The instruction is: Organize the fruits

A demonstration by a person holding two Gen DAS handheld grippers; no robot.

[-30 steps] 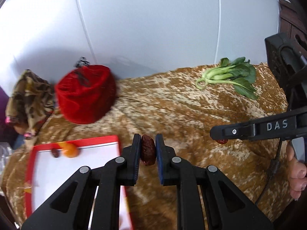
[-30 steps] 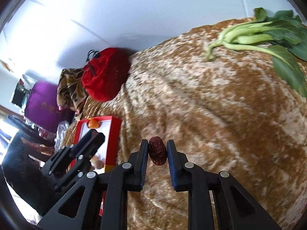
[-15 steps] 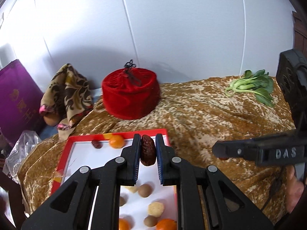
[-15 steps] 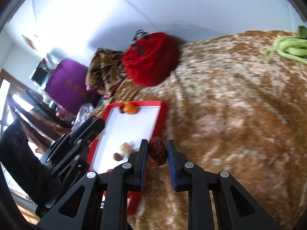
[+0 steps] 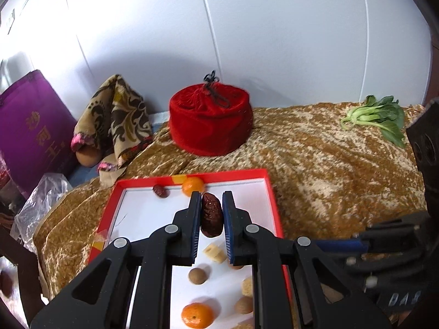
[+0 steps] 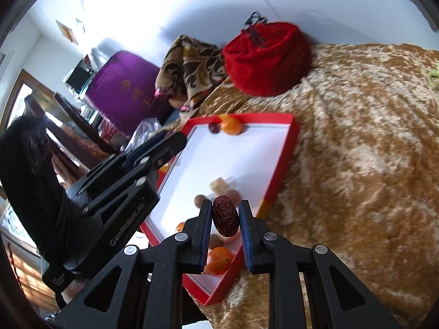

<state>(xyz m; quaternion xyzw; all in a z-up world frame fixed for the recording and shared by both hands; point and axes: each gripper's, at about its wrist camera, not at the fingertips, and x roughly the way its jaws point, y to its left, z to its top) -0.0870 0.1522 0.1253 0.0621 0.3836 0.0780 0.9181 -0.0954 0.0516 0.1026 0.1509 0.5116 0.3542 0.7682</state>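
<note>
my left gripper is clamped on a dark red date, above the red tray at its 12 o'clock half, near an orange. my right gripper pinches a second date over the tray's 5 o'clock corner, above another orange.

The leafy greens were cut off at the right edge of the right wrist view. The near end of the red tray was hidden behind gripper fingers. Its lowest fruit was cropped. The person's hand could not be seen.
</note>
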